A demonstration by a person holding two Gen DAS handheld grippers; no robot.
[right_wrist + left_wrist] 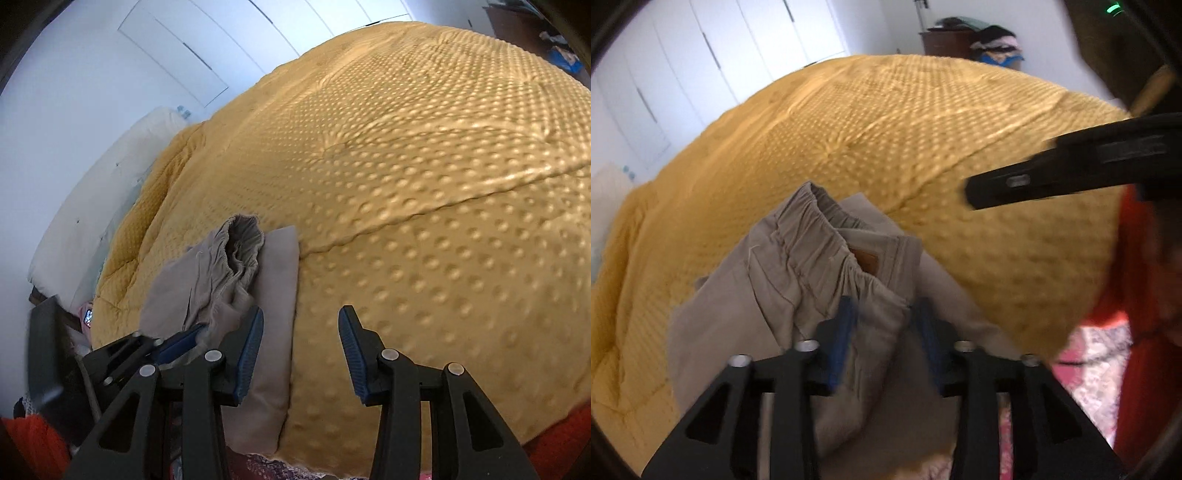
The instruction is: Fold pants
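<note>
Bed with yellow dotted blanket (406, 166): 1, fills both views. Beige pants (798, 266): 1 pair, folded, near bed's front edge, elastic waistband bunched on top. Left claw (882, 332): jaws partly open, waistband fold between blue pads, whether pads press it cannot tell. Right claw (301, 354): jaws partly open, nothing between them, over blanket just beside pants.
</note>
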